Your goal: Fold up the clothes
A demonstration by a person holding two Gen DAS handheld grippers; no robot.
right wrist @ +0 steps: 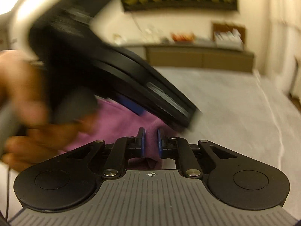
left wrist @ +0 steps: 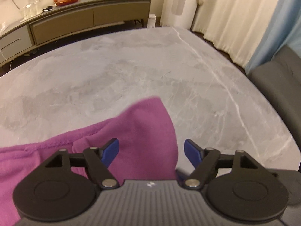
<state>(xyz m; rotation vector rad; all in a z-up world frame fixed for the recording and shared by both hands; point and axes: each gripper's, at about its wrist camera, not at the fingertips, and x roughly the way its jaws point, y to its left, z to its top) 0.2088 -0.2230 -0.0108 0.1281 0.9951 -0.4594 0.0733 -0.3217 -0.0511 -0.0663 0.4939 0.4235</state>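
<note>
Garment: a purple knit garment lies bunched on the grey marble bench, filling the 6 to 9 o'clock part of the left wrist view, with one rounded corner pointing toward 12 o'clock.
Garment edge: a stitched hem runs from 9 o'clock toward the centre; the cloth is rumpled there, not flat.
Right gripper: the right gripper has its blue pads drawn together on a pinch of the purple cloth, which shows between them and bunches just behind them.
Left gripper: the left gripper stands with its blue pads well apart above the cloth, and nothing is pressed between them.
Left hand: in the right wrist view the person's hand and the other tool cross from 9 o'clock toward the centre, heavily blurred, just above the garment.
Step in hand, as I judge it: one side is gripped and the left side has yet to be taken.
Doing it well: lower the open pads over a single layer at the hem or corner, close fully before lifting, and keep both grips level so the fold line falls straight.
Risk: catching two layers would drag the whole bundle.
Surroundings: a sideboard and curtains stand beyond the bench.
</note>
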